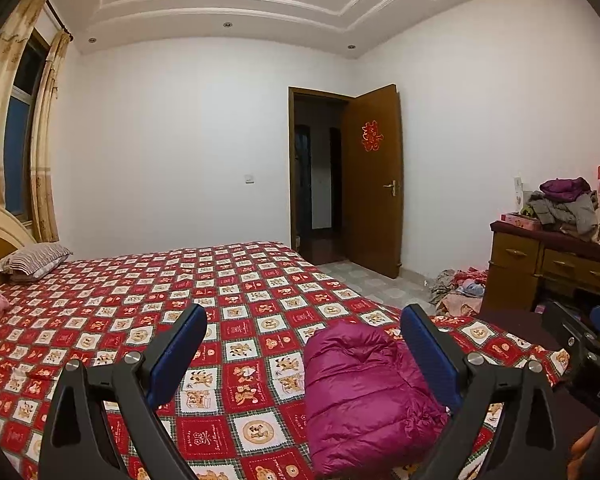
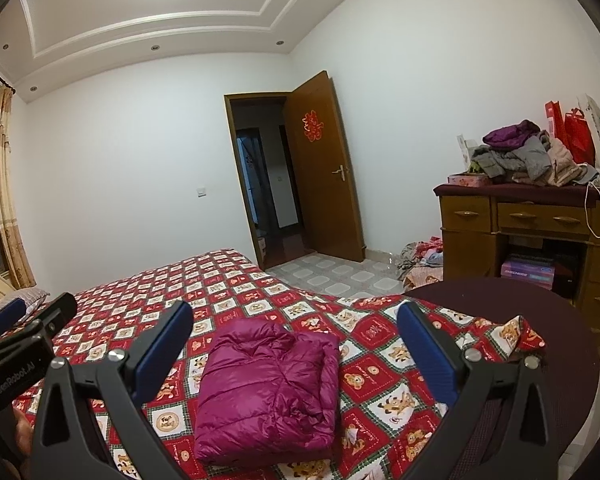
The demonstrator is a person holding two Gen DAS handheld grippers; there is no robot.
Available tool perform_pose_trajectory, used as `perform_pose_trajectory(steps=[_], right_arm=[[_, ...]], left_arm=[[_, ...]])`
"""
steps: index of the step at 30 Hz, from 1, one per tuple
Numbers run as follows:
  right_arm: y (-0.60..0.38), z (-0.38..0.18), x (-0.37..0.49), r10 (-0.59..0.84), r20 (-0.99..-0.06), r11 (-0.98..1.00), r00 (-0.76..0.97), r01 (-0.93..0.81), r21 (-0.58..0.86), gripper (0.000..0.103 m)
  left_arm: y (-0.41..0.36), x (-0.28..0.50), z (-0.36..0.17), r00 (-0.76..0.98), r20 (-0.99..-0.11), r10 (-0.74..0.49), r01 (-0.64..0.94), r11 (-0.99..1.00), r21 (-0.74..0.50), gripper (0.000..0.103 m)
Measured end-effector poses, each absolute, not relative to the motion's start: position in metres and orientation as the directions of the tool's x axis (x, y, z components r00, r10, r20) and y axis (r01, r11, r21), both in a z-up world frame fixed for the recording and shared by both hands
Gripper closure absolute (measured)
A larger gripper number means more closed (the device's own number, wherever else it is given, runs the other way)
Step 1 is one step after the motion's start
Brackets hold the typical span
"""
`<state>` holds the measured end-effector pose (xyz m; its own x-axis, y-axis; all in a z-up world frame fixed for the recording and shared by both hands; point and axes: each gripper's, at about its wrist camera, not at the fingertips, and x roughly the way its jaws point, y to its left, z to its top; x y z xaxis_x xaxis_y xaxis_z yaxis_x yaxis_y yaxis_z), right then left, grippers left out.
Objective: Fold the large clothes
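Observation:
A magenta puffer jacket (image 2: 268, 388) lies folded into a compact rectangle on the red patterned bedspread (image 2: 172, 300), near the bed's foot. My right gripper (image 2: 296, 344) hovers above and just before it, open, nothing between its blue pads. In the left wrist view the same jacket (image 1: 364, 392) sits toward the right finger (image 1: 428, 356) of my left gripper (image 1: 304, 348), which is also open and empty. The right gripper's body (image 1: 580, 344) shows at the right edge of that view, and the left gripper's body (image 2: 24, 340) at the left edge of the right wrist view.
A wooden dresser (image 2: 540, 232) with a heap of clothes (image 2: 528, 156) stands at the right. More clothes (image 2: 424, 260) lie on the tiled floor beside it. A dark round surface (image 2: 540, 320) is by the bed corner. The door (image 2: 324, 168) stands ajar. Pillows (image 1: 32, 260) lie at the headboard.

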<state>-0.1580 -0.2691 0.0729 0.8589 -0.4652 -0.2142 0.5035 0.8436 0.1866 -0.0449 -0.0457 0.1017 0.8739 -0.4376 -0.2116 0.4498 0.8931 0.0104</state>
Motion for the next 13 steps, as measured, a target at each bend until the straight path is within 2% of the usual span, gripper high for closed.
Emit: perform_pose_trajectory(steps=[13], right_arm=[[-0.270,0.070,-0.150,-0.461,-0.240,0.843,0.854,0.507,0.183,0.000]], left_arm=[[-0.048,-0.025,0.091,0.856,-0.275,-0.438,0.455,0.890,-0.002,0.005]])
